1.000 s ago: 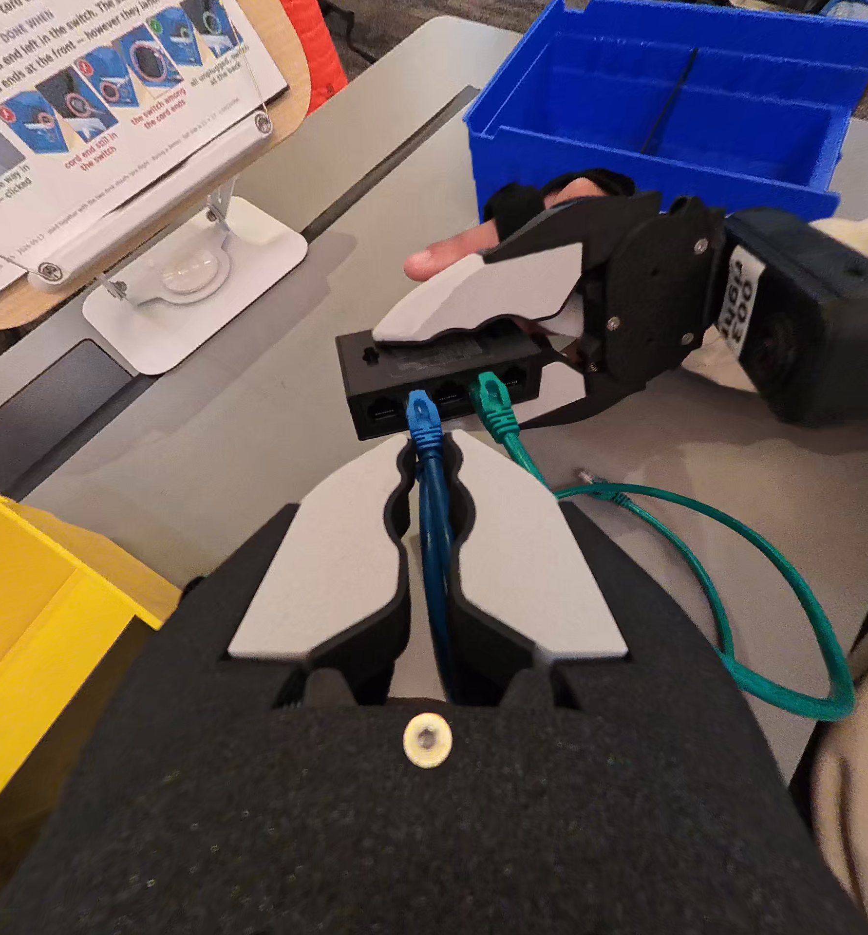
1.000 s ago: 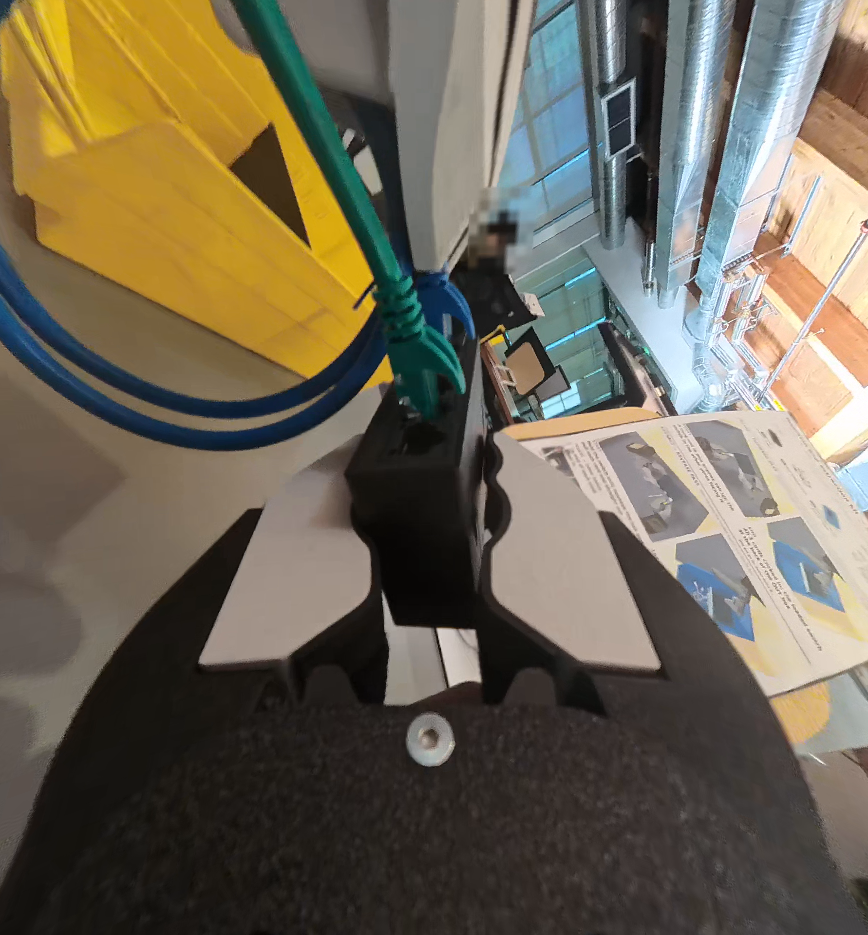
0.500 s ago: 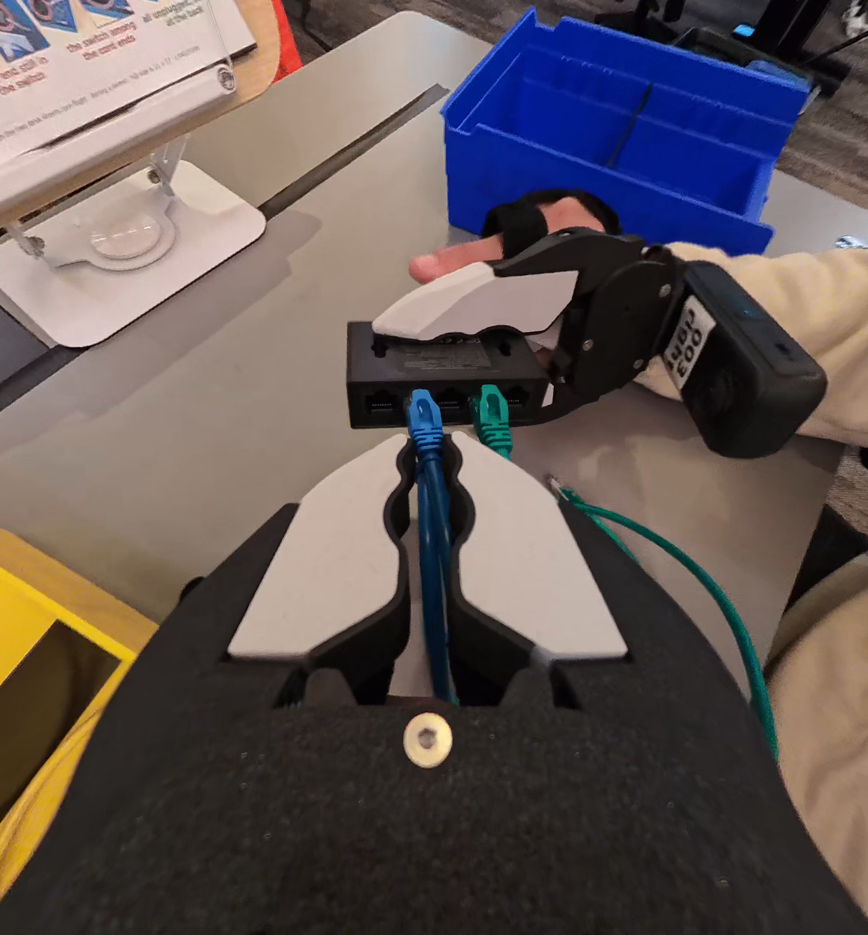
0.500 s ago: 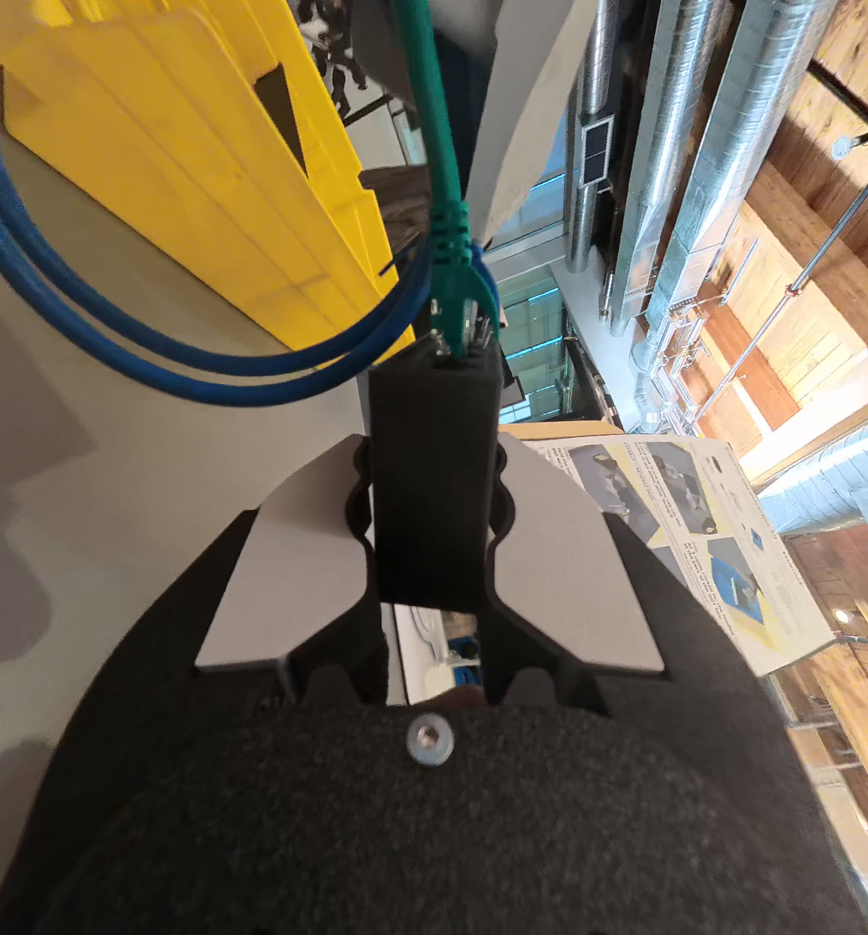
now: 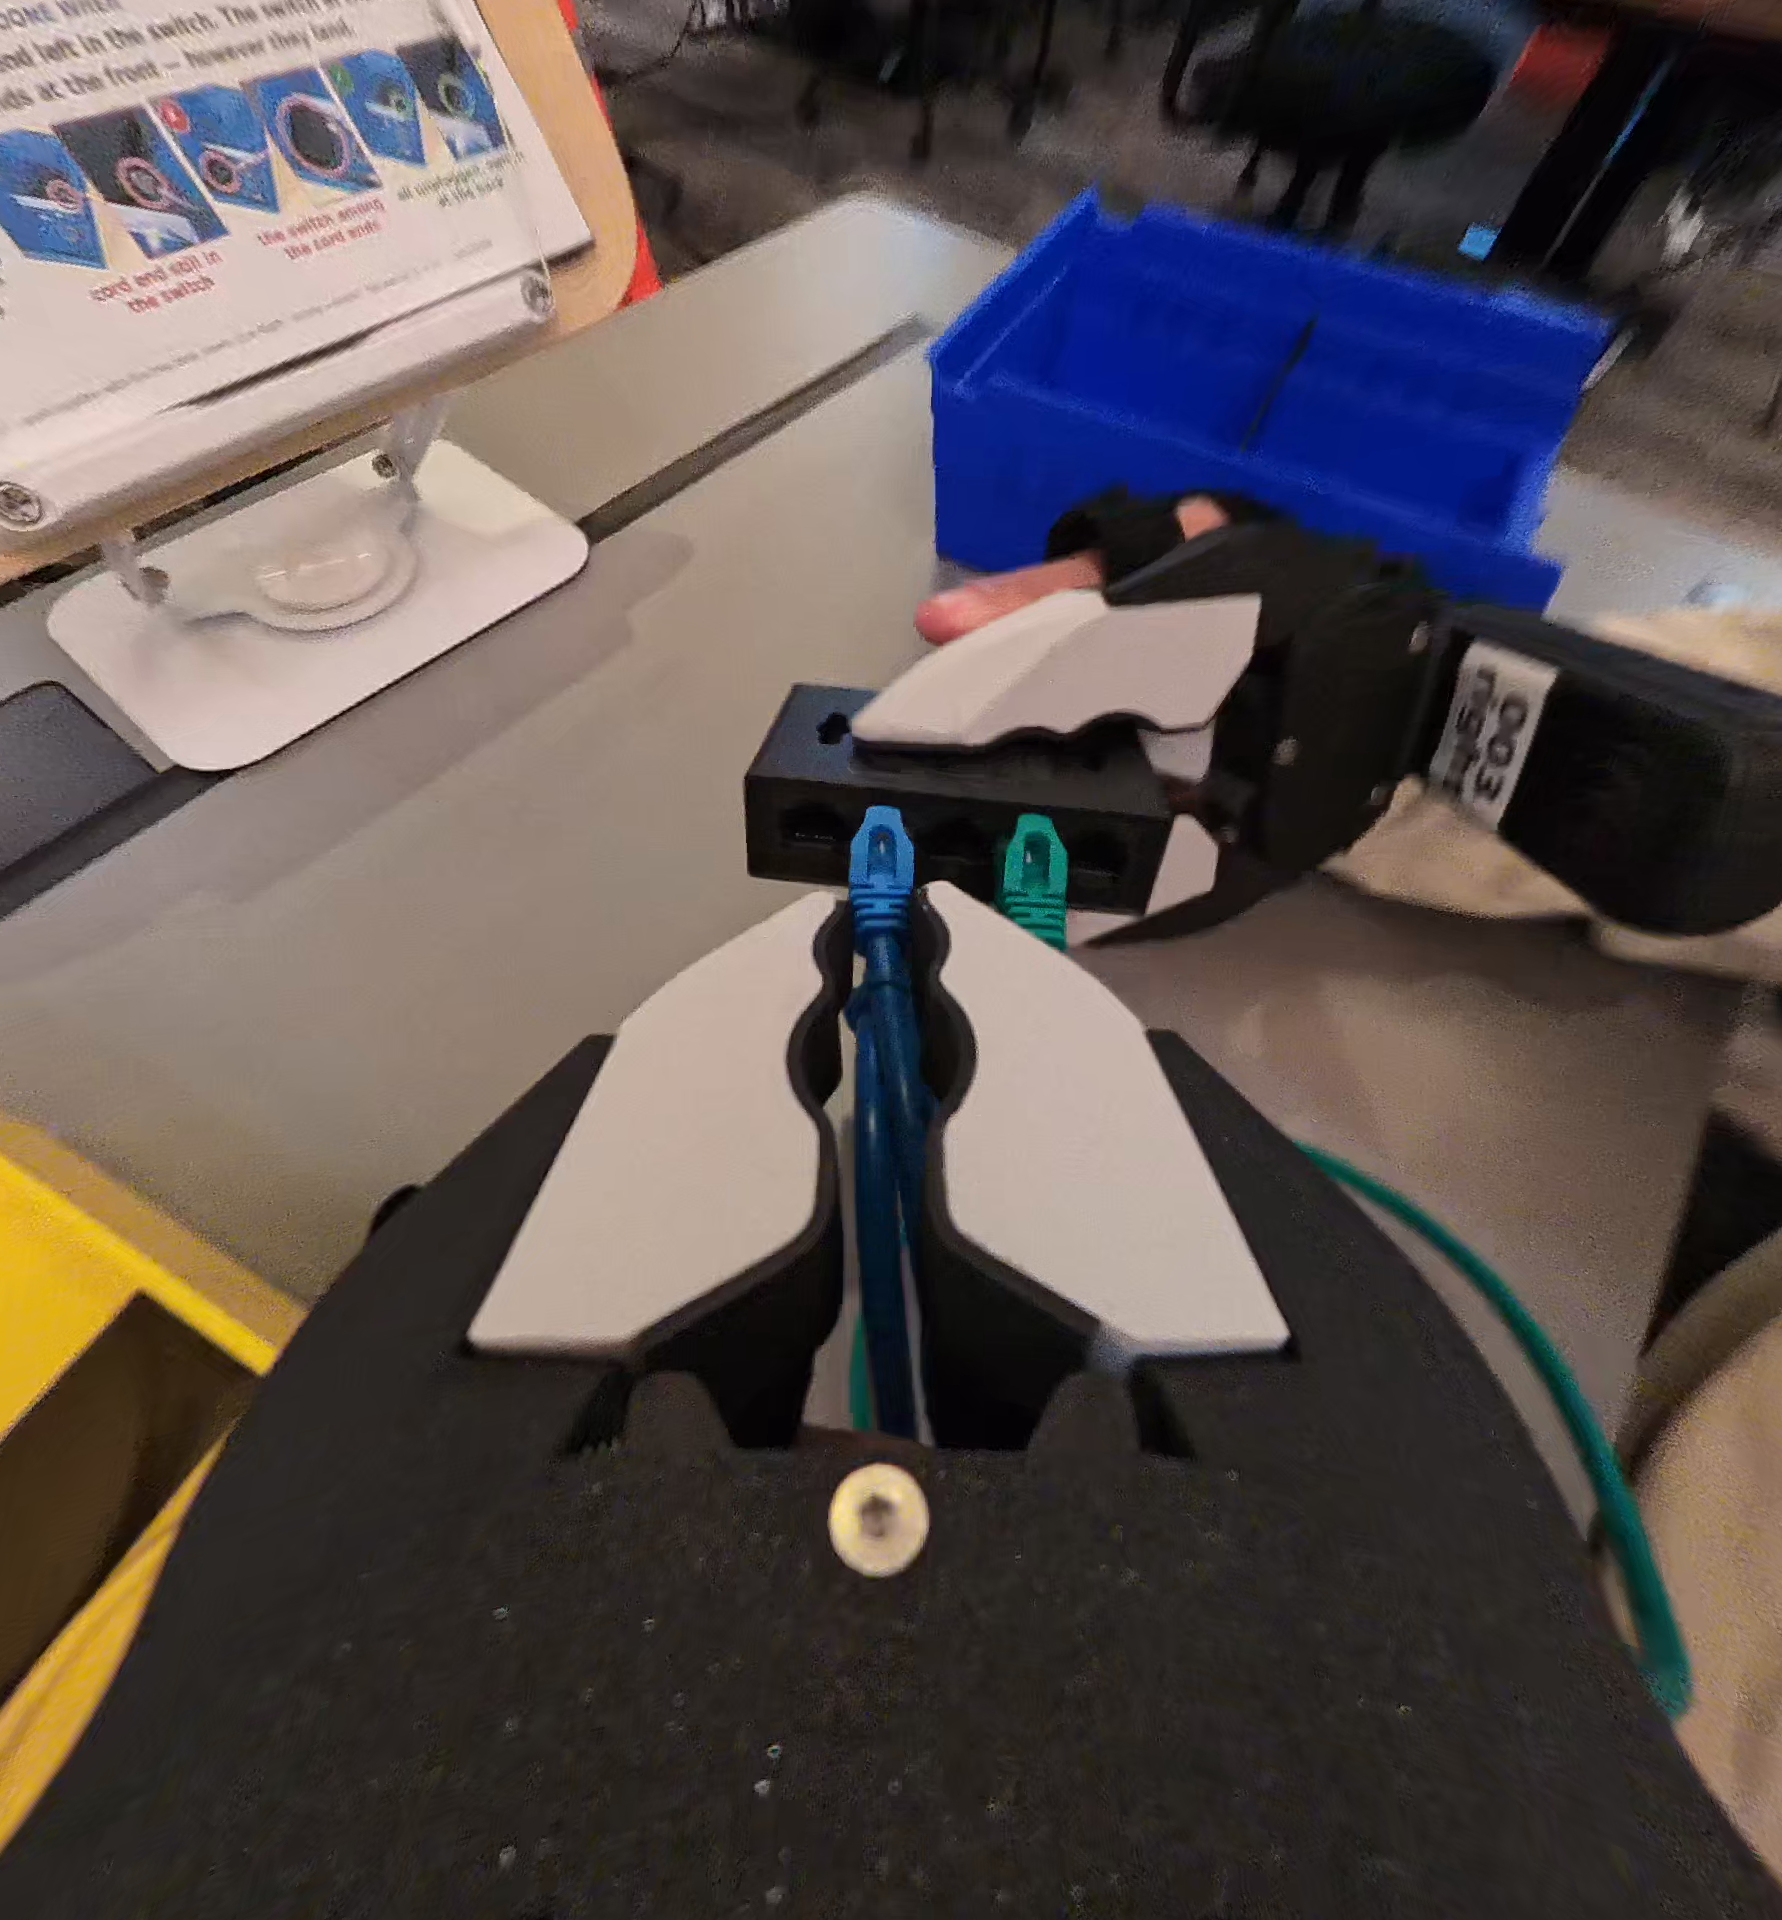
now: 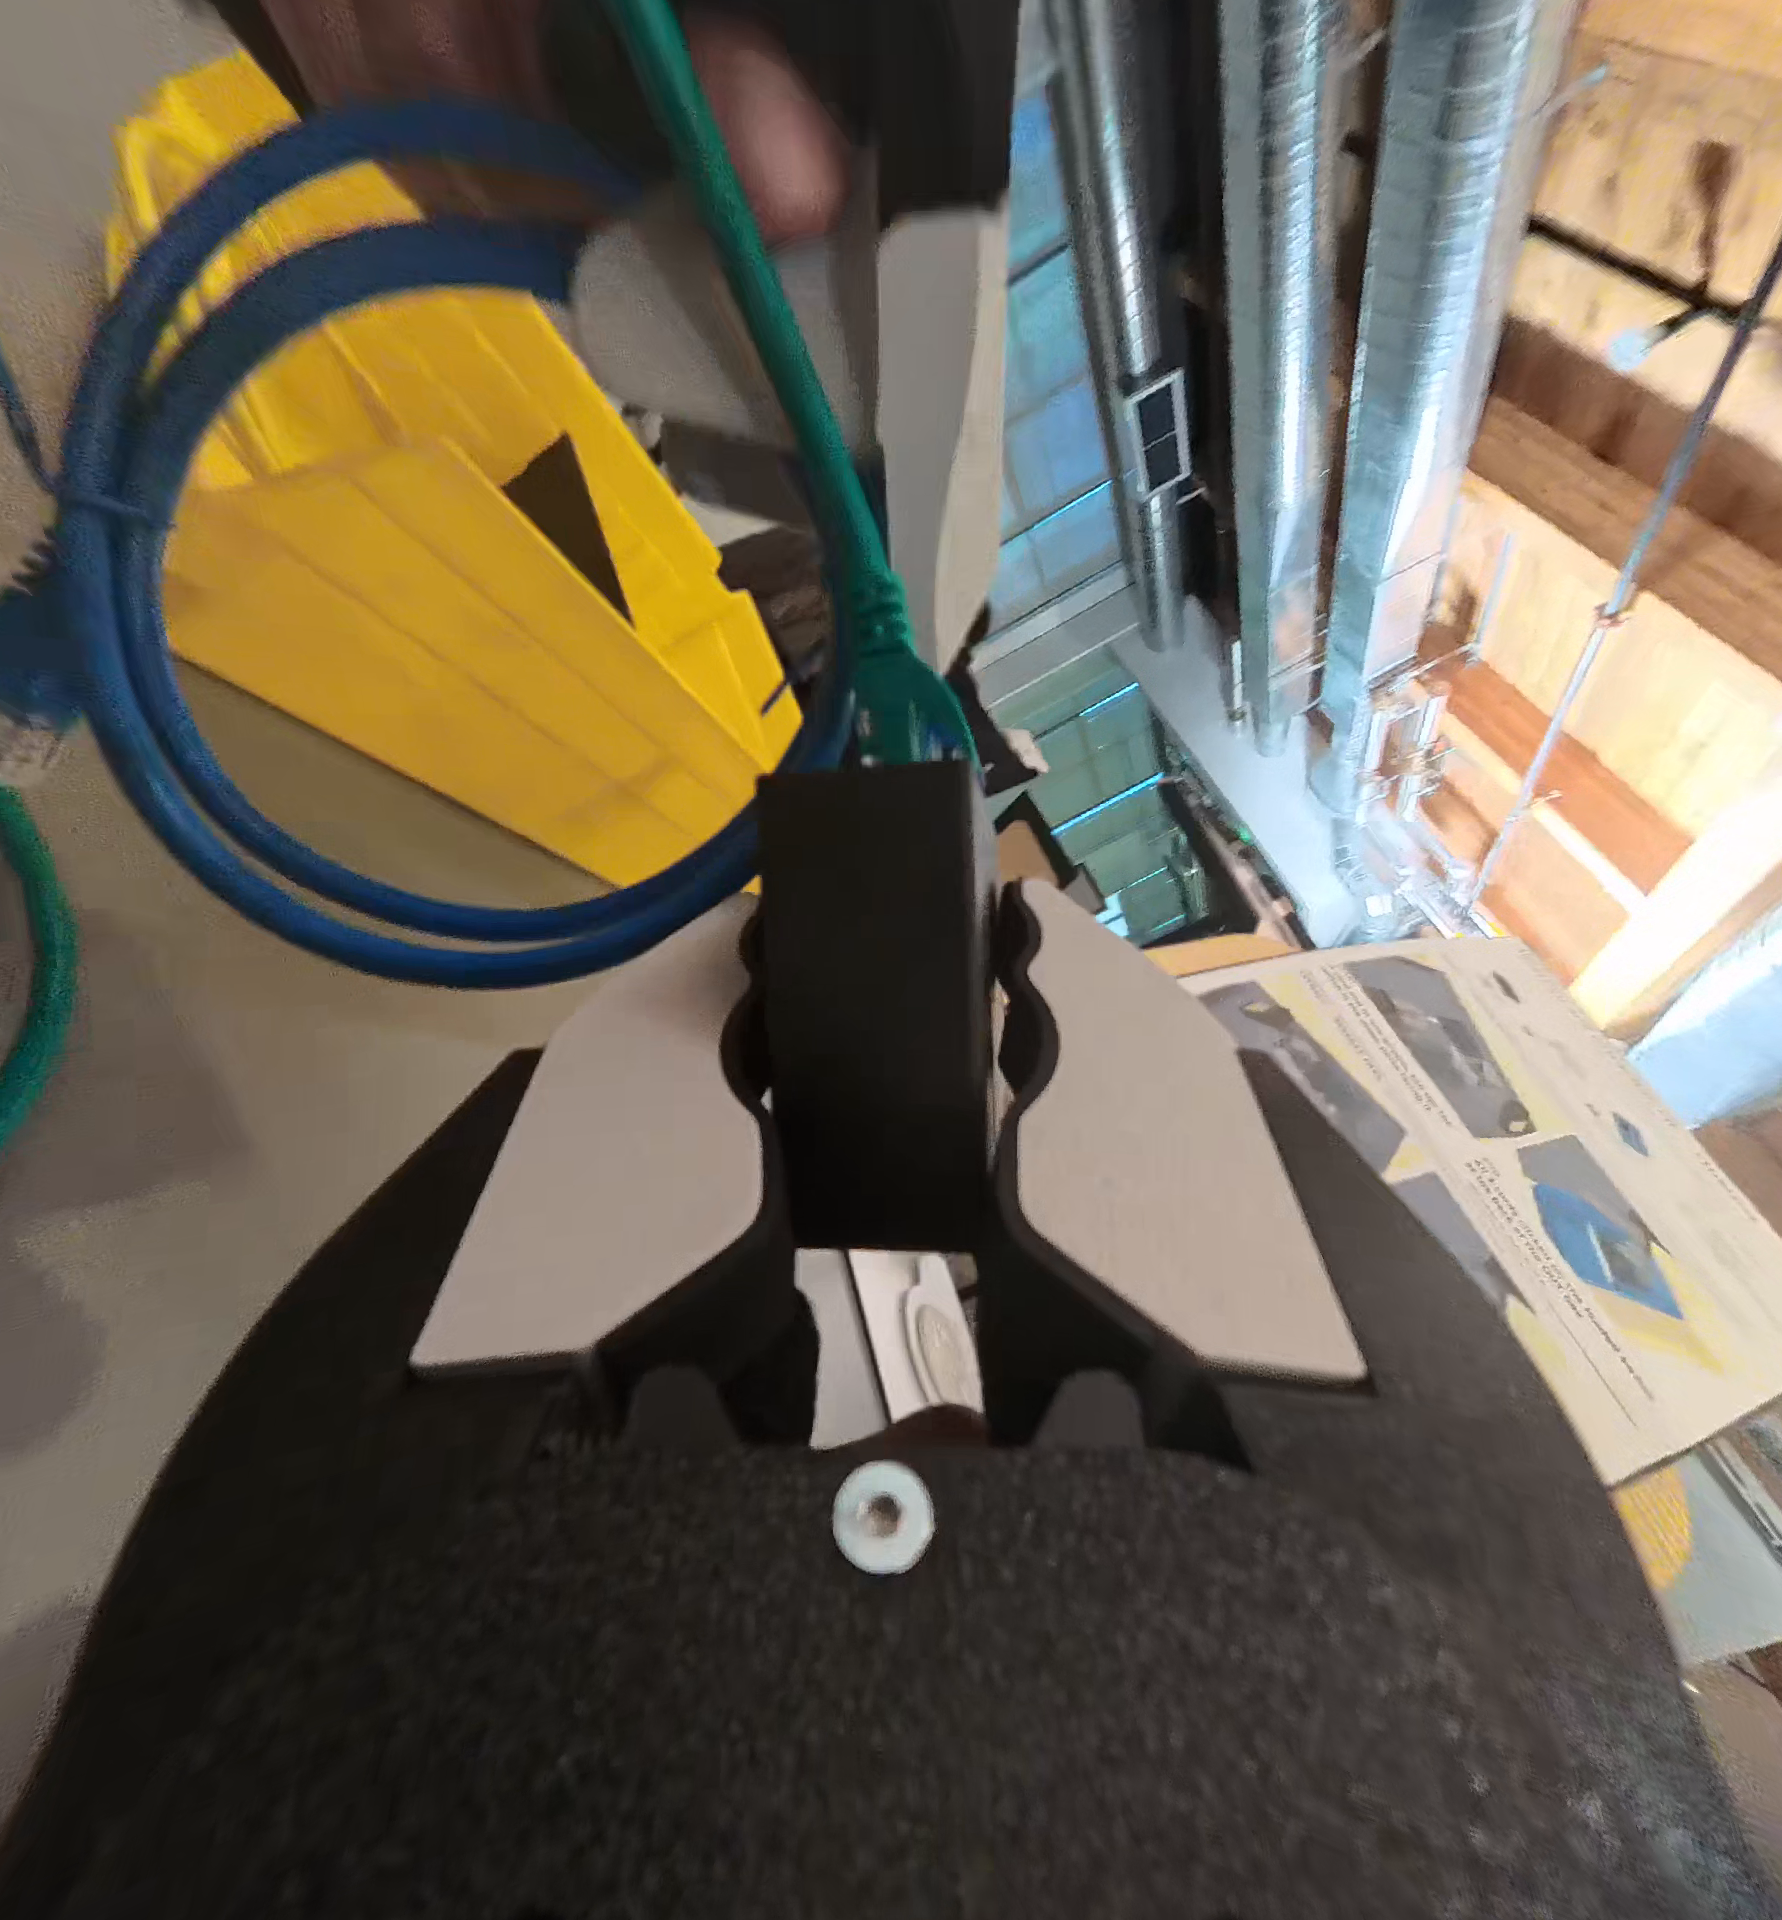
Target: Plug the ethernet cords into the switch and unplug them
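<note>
The black switch [image 5: 970, 790] is held just over the grey table [image 5: 451, 935]; whether it touches is unclear. My right gripper [image 5: 1126, 800] is shut on it from the right, one finger above and one below. In the right wrist view that gripper [image 6: 876, 914] clamps the switch [image 6: 871, 997] end-on. A blue cord plug [image 5: 879, 862] and a green cord plug [image 5: 1032, 862] sit in front ports. My left gripper [image 5: 882, 925] is shut on the blue cord [image 5: 892, 1143] just behind its plug. The blue cord loops [image 6: 243, 852] with its free plug [image 6: 4, 707] loose.
A blue bin [image 5: 1230, 416] stands behind the switch. A yellow bin [image 5: 35, 1299] is at my near left and also shows in the right wrist view [image 6: 451, 623]. An instruction sheet [image 5: 243, 208] on a white stand [image 5: 315, 623] is at the far left. The green cord [image 5: 1552, 1403] trails right.
Both grips are unchanged and both plugs stay in their ports. The two grippers and the switch have shifted together, and the blue cord's free plug has come into the right wrist view.
</note>
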Motion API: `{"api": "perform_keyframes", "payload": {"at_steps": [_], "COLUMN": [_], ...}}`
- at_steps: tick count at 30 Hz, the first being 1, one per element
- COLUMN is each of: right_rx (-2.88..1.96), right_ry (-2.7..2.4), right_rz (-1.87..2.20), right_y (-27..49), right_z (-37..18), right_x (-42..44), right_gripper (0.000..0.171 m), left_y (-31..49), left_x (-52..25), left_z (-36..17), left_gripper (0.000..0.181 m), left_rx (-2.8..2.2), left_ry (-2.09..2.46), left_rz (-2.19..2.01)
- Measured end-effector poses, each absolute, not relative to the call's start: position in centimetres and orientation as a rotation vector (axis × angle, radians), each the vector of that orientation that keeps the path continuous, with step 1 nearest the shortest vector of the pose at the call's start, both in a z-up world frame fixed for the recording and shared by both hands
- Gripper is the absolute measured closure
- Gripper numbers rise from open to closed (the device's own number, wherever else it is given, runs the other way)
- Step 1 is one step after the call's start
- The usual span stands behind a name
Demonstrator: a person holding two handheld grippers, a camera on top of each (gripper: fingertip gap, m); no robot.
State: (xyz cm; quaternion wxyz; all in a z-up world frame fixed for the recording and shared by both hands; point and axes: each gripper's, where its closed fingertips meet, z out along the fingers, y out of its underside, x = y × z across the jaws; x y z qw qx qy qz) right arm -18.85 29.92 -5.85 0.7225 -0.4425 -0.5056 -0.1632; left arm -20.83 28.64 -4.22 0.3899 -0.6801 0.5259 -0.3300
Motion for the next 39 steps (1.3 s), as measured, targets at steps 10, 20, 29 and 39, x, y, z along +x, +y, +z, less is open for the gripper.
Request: {"api": "perform_keyframes", "payload": {"at_steps": [10, 20, 29, 39], "right_rx": [-1.220, -1.096, -1.108, -1.091], "right_ry": [-1.199, -1.229, -1.076, -0.996], "right_rz": [-0.220, -0.306, 0.071, 0.326], "right_y": [30.8, 30.0, 28.9, 28.1], "right_z": [-7.3, -6.9, -6.8, -6.4], "right_x": [-18.5, -18.9, -19.5, -18.2], "right_gripper": [0.127, 0.137, 0.137, 0.137], "left_y": [28.8, 28.9, 28.1, 35.2], "left_x": [-21.7, -21.9, -23.4, -30.0], "left_z": [-4.1, -5.1, -4.3, 3.5], "left_gripper": [0.172, 0.171, 0.171, 0.172], "left_rx": [-1.776, -1.806, -1.778, -1.711], "left_ry": [1.388, 1.362, 1.452, 0.838], "left_rz": [-0.798, -0.959, -1.105, -1.256]}}
